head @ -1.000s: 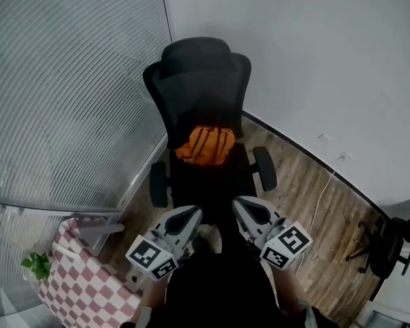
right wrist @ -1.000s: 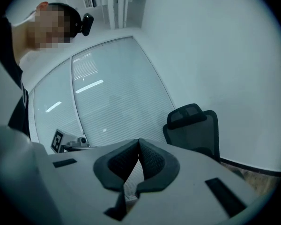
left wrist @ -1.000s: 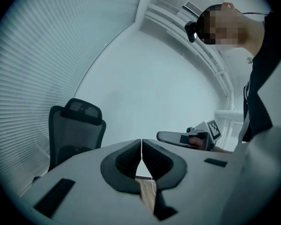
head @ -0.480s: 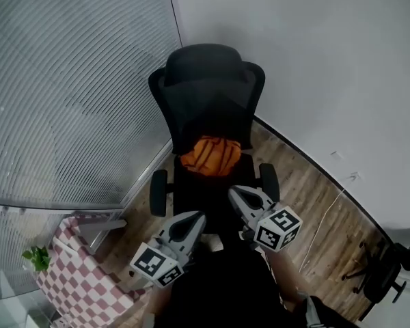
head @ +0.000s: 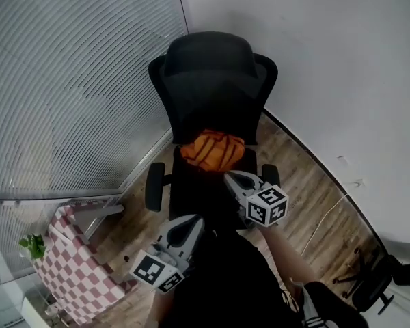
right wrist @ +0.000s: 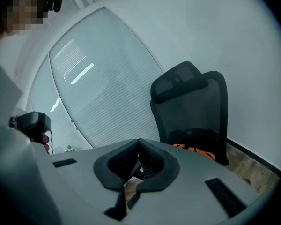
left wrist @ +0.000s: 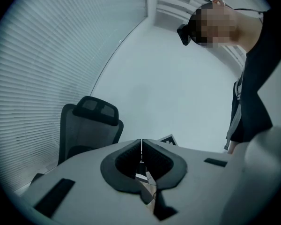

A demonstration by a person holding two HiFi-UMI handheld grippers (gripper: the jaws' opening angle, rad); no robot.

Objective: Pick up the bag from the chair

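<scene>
1. The right gripper [right wrist: 138,142] has its jaws pressed together with nothing between them. Its tips are over the seat, near the orange bag [head: 212,149] just ahead.
2. The left gripper [left wrist: 141,142] is likewise closed and empty (it is held lower, close to the person's body), well apart from the bag.
3. Beyond both sets of tips, the bag lies on the seat of the black office chair [head: 212,80], against its backrest.
4. Out to the left gripper's left sits a red-checkered cloth [head: 75,272], with window blinds [head: 75,80] above it.

The bag [head: 212,149] lies on the chair [head: 212,80], against its backrest; right tongs [head: 228,176] just before it, left tongs [head: 195,219] farther back.
</scene>
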